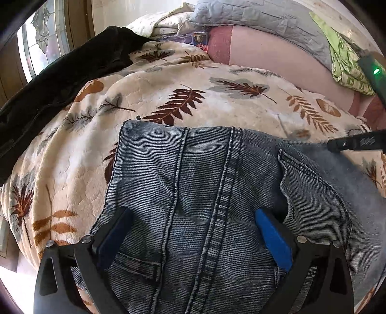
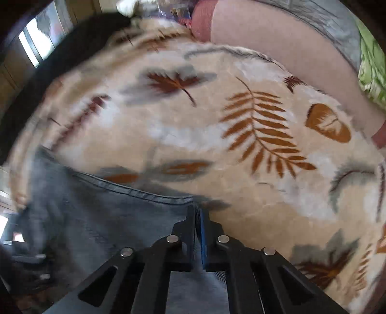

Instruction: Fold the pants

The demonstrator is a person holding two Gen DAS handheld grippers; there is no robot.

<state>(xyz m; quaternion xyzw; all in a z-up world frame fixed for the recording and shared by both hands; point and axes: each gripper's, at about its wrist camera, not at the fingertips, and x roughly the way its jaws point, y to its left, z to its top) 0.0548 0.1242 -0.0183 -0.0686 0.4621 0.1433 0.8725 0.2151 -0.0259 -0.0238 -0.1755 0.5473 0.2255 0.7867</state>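
Blue-grey denim pants (image 1: 205,193) lie on a leaf-patterned cream blanket (image 1: 168,96), seams and a back pocket facing up. My left gripper (image 1: 193,217) is open, its blue-padded fingers (image 1: 272,236) spread wide just above the pants' top part. In the right wrist view the pants (image 2: 96,217) lie at lower left. My right gripper (image 2: 196,212) is shut on the pants' edge at its seam. The right gripper's body also shows at the right edge of the left wrist view (image 1: 357,142).
A black garment (image 1: 60,79) lies along the blanket's left side. Pink bedding (image 1: 265,55), a grey quilt (image 1: 253,14) and a green patterned cloth (image 1: 347,60) lie at the back right. A window (image 1: 43,41) is at far left.
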